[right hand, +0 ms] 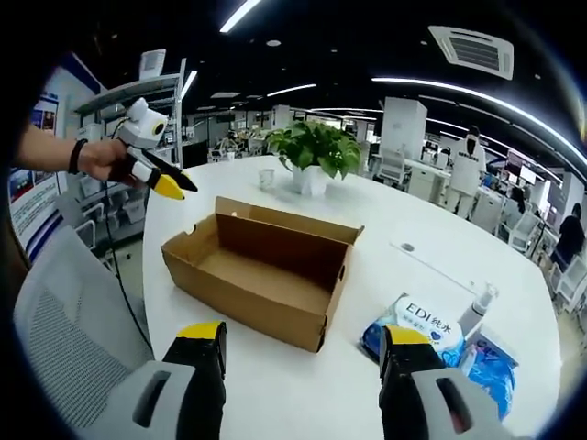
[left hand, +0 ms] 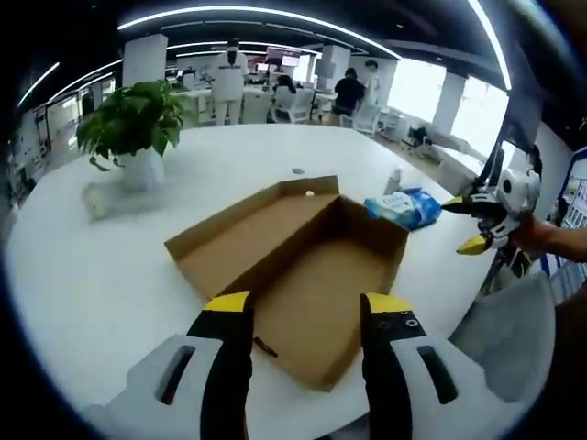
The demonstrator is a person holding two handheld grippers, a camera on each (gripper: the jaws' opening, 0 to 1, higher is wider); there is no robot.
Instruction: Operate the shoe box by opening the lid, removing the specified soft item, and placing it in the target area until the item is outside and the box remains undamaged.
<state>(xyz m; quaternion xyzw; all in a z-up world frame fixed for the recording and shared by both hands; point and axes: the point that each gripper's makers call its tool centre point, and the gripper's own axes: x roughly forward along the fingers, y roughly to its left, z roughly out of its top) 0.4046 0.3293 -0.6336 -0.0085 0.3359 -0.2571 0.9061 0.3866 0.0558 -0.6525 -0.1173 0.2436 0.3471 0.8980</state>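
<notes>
Flanking the open shoe box (right hand: 261, 266): potted plant (right hand: 315, 156), wipes pack (right hand: 417, 335); both jaws spread.

- My box (left hand: 303, 266) looks like plain brown cardboard, matt, with raw cut edges along its walls.
- Beside the box, the pack (right hand: 417, 335) reads as soft glossy plastic film in blue and white, crinkled and catching light.
- Under the box, the table (left hand: 101, 275) looks white and smooth with a faint sheen.
- My left gripper (left hand: 303, 316) has matt black jaws with yellow tips and smooth pale grey plastic housings.
- My right gripper (right hand: 303, 344) looks the same: black, yellow, grey plastic.
- Near the box, the chair (right hand: 64, 339) has a grey mesh-like fabric back.
- Beyond the box, the pot (left hand: 142, 170) looks smooth and white under glossy green leaves.
</notes>
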